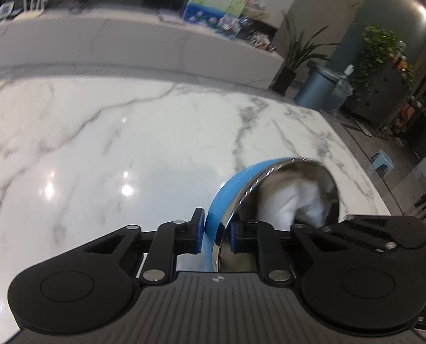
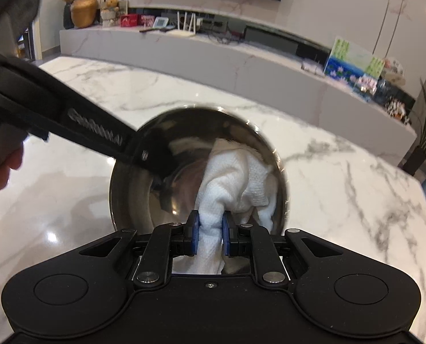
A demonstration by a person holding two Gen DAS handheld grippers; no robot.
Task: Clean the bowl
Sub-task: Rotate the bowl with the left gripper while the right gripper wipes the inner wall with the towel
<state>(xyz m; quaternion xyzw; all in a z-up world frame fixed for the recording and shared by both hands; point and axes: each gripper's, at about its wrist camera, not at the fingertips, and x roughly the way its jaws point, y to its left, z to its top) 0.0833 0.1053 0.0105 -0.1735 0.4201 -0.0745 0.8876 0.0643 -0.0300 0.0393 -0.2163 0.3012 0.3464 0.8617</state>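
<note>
1. the left tool [image 1: 216,233] is closed down on the rim of the bowl [image 1: 287,189], one pad on the blue outside and one on the steel inside, holding it tipped on edge above the tabletop [image 1: 112,143]; in the left view the bowl sits at about 4 o'clock.
2. the right tool [image 2: 210,233] is pinched nearly closed on a bunched white cloth [image 2: 235,180], which reaches into the bowl's hollow toward 1 o'clock in the right view.
3. step in hand, by my reading: wiping the inside; to do it well, keep the left grip firm so the rim does not slip between the pads, and steady the bowl against the cloth's push.
4. sweep the cloth around the wall in a circle and into the bottom, pressing lightly; the steel is slick and the bowl could twist in a two-point grip.
5. keep the right pads themselves off the metal; let only cloth touch.
6. the bowl looks round, mirror-bright steel inside, sky-blue outside, with a rolled chrome rim; i see no clear dirt, though reflections and blur hide much.
</note>
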